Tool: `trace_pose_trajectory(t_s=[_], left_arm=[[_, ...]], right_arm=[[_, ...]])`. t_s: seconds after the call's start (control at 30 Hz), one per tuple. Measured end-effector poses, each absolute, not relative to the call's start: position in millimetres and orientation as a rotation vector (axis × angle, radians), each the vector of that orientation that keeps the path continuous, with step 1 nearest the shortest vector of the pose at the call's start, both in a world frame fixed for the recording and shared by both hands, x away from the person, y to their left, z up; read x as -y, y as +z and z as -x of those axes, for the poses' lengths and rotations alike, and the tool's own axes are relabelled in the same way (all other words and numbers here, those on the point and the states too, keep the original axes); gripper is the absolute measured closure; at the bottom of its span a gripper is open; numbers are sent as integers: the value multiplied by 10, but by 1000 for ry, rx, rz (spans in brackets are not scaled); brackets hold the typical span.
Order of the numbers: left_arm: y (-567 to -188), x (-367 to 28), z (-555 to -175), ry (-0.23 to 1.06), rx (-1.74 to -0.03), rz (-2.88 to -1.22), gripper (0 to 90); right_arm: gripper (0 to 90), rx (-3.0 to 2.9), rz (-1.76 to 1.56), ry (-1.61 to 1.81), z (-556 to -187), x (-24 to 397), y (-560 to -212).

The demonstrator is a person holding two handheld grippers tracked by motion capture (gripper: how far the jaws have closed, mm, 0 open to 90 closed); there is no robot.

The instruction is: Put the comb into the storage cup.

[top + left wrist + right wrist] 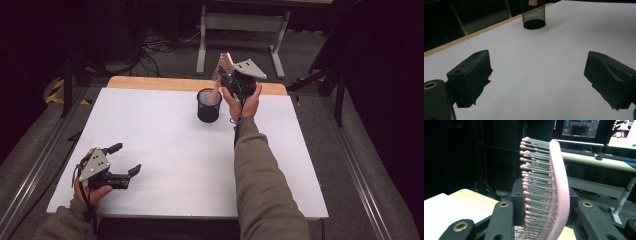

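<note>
- The right claw [225, 70] is clamped on a pink hairbrush [556, 190], its pads pressing the brush head from both sides, bristles turned to the left in the right gripper view.
- In the high view the brush [222, 75] hangs handle-down over the black mesh cup [208, 106] at the far side of the table [165, 150]; the handle's lower end looks just inside the rim.
- Judged from that, picking up is done; lowering the brush fully and letting go is left.
- The left claw [125, 160] rests near the table's front left edge, spread wide and holding nothing, well apart from the cup.
</note>
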State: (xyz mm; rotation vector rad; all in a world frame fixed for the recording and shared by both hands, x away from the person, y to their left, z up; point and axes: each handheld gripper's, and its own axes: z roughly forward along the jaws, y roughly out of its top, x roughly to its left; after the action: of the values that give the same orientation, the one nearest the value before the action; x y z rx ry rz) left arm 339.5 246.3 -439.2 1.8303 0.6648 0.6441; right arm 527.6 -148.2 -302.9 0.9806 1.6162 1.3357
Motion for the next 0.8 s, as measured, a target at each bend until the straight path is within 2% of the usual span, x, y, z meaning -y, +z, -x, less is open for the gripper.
trace_pose_trajectory(t_s=[0.6,0.8], left_arm=[[-4393,-2447,-3393,651,-658,-1830,83],[-4395,-2435,-3392,655,-654,-1835,83]], right_arm=[[642,-1719,-1045,1323,-5311,1419,-3442],[638,-1709,-1048,1343,-5267,1424,-3471]])
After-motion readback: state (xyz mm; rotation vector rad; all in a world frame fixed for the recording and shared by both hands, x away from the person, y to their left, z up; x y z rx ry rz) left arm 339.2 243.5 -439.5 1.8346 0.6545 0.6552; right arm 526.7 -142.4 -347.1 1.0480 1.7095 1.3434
